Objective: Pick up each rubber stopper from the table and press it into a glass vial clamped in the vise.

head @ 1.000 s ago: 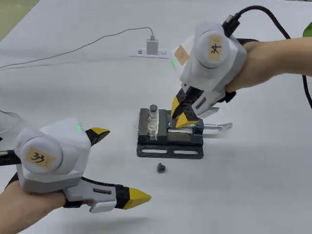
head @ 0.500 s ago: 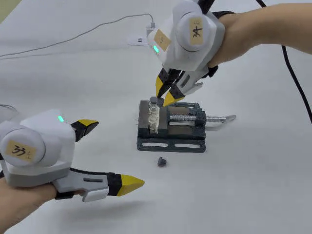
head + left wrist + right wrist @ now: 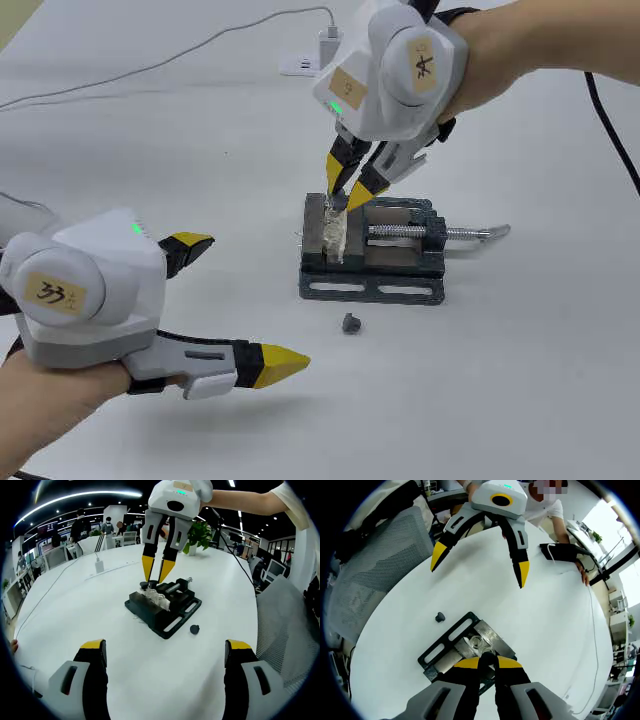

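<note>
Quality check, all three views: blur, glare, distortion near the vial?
Head view: sharp, even light, soft shadows, no glare on the vise. Left gripper view: fisheye curves the table; ceiling lights streak. Right gripper view: heavy fisheye, right edge blown out, right gripper crowds the vial.

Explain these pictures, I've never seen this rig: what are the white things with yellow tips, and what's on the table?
They are hand-held two-jaw grippers. One picture is from the person's headset; each round one is from a camera on a gripper. On the table a vise clamps a glass vial with a fitted stopper; a loose stopper lies in front. The right gripper, nearly shut, sits at the fitted stopper; whether it pinches, I cannot tell. The left gripper is open and empty.
</note>
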Action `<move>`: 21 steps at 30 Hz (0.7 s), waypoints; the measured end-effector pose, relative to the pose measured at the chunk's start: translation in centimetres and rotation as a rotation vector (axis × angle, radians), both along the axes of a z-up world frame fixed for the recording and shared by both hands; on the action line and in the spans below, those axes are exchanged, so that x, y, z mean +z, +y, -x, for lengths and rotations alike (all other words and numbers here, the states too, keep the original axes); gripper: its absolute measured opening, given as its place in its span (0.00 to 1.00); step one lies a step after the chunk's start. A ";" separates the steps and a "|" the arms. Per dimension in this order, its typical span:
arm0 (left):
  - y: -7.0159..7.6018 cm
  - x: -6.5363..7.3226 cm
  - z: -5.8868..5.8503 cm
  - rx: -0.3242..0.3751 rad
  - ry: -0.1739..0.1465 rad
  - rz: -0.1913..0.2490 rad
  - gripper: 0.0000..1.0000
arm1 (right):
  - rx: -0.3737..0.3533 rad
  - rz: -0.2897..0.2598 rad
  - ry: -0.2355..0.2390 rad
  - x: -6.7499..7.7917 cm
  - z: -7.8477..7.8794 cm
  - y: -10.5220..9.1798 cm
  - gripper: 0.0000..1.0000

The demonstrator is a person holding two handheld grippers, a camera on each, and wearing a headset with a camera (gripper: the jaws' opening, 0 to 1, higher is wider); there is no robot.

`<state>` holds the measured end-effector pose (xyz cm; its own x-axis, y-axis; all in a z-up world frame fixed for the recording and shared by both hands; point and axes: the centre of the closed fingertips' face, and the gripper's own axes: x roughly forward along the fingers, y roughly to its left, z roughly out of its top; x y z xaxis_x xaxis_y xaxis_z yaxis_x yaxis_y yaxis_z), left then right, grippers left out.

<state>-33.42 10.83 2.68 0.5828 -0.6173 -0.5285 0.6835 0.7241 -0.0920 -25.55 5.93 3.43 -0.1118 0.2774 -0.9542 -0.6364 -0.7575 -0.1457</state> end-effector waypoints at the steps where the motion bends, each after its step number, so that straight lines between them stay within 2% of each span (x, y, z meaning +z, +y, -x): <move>1: 0.0 0.0 0.0 0.001 0.001 0.001 0.98 | 0.005 0.002 0.005 0.0 0.1 0.0 0.05; 9: -0.2 0.1 -0.4 0.001 0.006 0.007 0.98 | 0.013 0.003 0.011 0.1 -0.1 0.2 0.05; 13: -0.3 0.1 -0.6 0.001 0.004 0.012 0.97 | -0.006 0.000 0.045 0.2 0.0 0.2 0.05; 15: -0.3 0.1 -0.6 0.002 0.006 0.013 0.97 | -0.003 -0.001 0.030 0.1 -0.2 0.2 0.05; 21: -0.5 0.1 -0.6 0.005 0.008 0.019 0.97 | 0.003 0.011 0.028 0.3 0.0 0.2 0.05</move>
<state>-32.87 10.38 2.79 0.5820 -0.6245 -0.5209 0.6791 0.7256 -0.1111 -25.55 6.15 3.70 -0.1395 0.2662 -0.9538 -0.6381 -0.7607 -0.1189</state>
